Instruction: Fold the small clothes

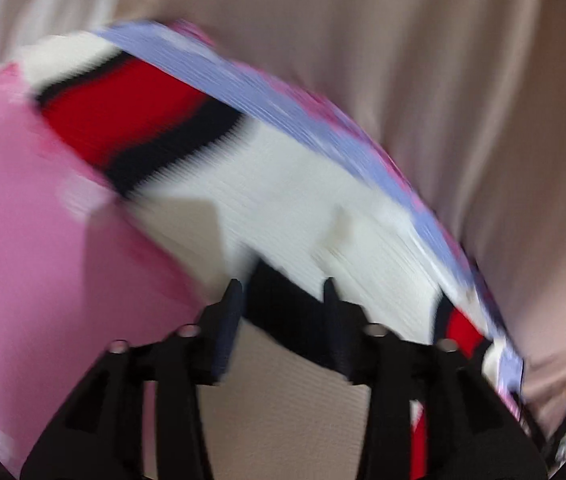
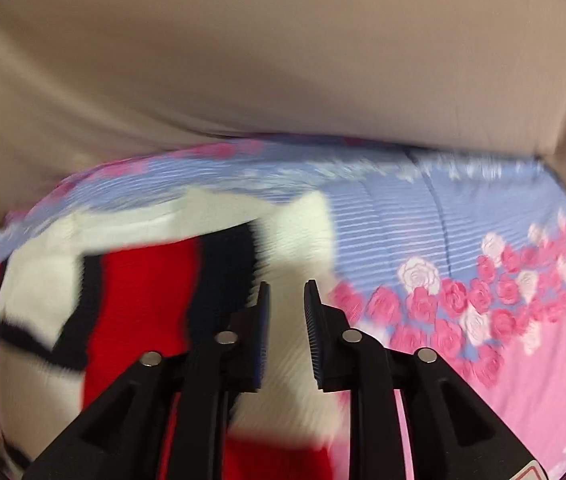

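Observation:
A small white knitted garment with red and black stripes lies on a bed. Both views are blurred by motion. In the left wrist view my left gripper is open, its fingers spread over a black stripe at the garment's near edge. In the right wrist view the same garment fills the lower left. My right gripper is open with a narrow gap, just above the garment's white part, holding nothing that I can see.
The garment lies on a bedsheet of blue stripes, pink roses and plain pink. A beige curtain or cloth hangs behind the bed.

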### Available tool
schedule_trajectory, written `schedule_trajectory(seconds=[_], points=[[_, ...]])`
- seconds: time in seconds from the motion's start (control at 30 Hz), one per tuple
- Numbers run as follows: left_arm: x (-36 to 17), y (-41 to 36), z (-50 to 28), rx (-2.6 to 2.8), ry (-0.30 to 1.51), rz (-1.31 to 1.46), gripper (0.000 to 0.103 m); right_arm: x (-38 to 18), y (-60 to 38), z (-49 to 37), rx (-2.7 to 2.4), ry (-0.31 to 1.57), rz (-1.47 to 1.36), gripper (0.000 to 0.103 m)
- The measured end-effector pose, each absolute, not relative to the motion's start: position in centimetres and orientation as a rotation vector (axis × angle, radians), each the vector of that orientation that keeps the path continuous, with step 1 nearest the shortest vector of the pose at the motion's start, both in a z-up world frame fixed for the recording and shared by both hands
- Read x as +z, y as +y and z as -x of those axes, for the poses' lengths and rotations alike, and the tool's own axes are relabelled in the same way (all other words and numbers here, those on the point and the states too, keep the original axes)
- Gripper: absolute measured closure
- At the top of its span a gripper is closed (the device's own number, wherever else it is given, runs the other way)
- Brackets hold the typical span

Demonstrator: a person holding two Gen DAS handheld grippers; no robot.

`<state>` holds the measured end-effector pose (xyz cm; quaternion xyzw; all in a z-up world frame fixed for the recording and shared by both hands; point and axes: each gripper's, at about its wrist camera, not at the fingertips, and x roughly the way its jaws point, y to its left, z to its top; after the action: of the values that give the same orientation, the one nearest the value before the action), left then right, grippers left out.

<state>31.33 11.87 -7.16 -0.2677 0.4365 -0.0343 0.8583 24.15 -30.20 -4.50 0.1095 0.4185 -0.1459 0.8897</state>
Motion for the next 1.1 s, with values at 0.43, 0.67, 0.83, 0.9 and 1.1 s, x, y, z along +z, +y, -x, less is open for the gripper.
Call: schedule_trajectory(seconds=[0.43,0.67,0.83,0.9,1.1], points=[[-9.2,31.3,-40.2,0.296,0.958,0.749,0.098,-8.8,-14.0,-12.9,-0.083,1.089,-0.211,0.059],[2.8,18.2,-39.1,-0.002,0.755,0.479,0.099,-8.0,-12.3,-13.1,-0.052,1.067,-0.217,0.055],[6.5,1.2,-32.5,-0.392,0.746,0.300,0.096,-7.0,-15.4,-13.6,-0.101,1.035,-0.309,0.054],[4.3,-5.0,-29.9,-0.486,0.816,0.225,0.093,-6.7,-17.0,-13.4,-0.137,1.020,-0.324,0.054],[-6.0,-8.5,-25.7,-0.455,1.106,0.377,0.072,-6.2,-21.9,-12.6,-0.223,0.990,-0.376,0.050]])
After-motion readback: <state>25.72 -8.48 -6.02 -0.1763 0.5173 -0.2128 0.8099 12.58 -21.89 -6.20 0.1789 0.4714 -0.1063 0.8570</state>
